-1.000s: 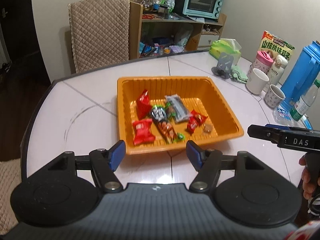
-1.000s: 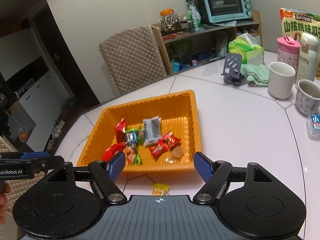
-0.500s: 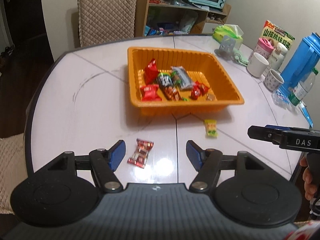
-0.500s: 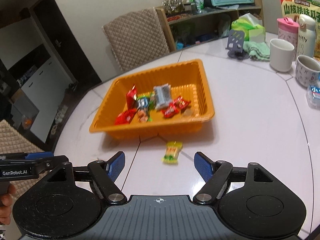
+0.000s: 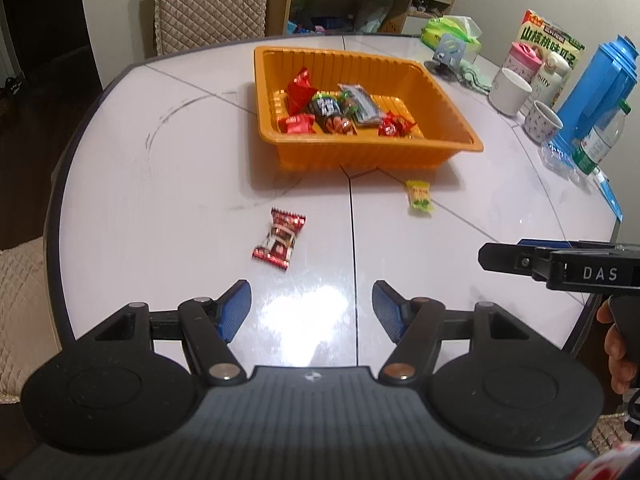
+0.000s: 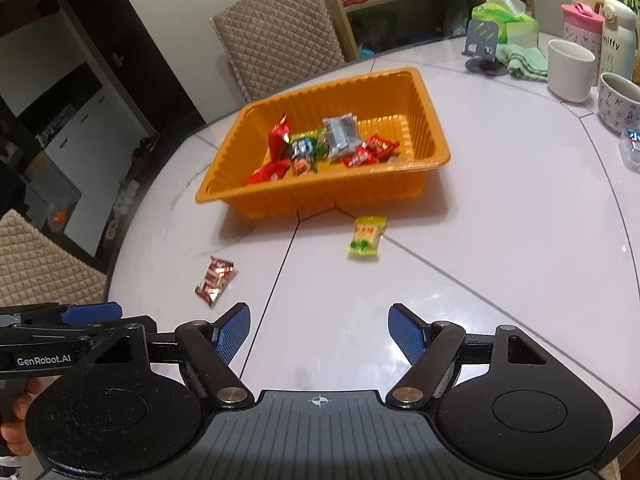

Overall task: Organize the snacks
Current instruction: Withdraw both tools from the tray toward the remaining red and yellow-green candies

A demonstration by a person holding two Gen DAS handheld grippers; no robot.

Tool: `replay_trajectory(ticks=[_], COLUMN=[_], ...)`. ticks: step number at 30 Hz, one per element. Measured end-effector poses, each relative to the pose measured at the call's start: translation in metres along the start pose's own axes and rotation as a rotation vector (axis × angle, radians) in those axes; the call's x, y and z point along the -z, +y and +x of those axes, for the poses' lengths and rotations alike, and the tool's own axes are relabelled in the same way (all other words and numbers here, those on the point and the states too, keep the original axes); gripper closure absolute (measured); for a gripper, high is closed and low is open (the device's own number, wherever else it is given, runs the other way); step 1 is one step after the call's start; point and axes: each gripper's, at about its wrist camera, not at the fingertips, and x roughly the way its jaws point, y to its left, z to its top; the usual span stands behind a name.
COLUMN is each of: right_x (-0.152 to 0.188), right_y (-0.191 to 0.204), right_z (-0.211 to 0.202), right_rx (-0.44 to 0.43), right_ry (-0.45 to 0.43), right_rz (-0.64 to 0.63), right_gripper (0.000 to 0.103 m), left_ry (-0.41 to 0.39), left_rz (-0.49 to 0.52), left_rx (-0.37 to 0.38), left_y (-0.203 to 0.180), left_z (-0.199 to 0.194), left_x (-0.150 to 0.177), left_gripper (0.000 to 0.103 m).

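In the left wrist view the left tool (image 5: 311,303) sits at the bottom centre, its blue pads spread apart with nothing between them; just above and slightly left of the gap lies the red wrapped candy (image 5: 279,238) on the tabletop (image 5: 160,184), apart from both pads; the yellow-green candy (image 5: 419,196) lies further up and to the right, just below the near wall of the orange tray (image 5: 360,152); the tray holds a heap of wrapped snacks (image 5: 336,110) toward its left half.

In the right wrist view the right tool (image 6: 319,334) is also spread wide and empty; the yellow-green candy (image 6: 366,237) lies above the gap, a little right of centre, near the tray's front corner (image 6: 320,200); the red candy (image 6: 215,280) lies at middle left, just above the left tool's finger (image 6: 92,312) entering from the left edge.

Both tools tilt downward at the tabletop; a hand (image 5: 618,354) grips the right tool's handle at the lower right of the left view.

The tabletop is pale and glossy, with dark seams; mugs (image 6: 570,65), a blue jug (image 5: 596,92) and a quilted chair (image 6: 276,44) occupy the upper frame.
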Motion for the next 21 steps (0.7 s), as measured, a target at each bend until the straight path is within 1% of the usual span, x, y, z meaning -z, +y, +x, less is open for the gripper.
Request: replay_trajectory(ticks=[11,21], right_x=[0.022,0.027], right_y=[0.011,0.013], right_z=[0.015,0.019], right_rx=[0.027,0.027], right_ry=[0.100,0.125], right_rz=[-0.037,-0.048], right_gripper=[0.027,0.027], left_ry=[0.031,0.043], left_rz=[0.009,0.018], left_rx=[-0.008,-0.004], left_y=[0.003,0.001], left_z=[0.006,0.009], left_x=[0.012,0.018], left_gripper=[0.039,0.039])
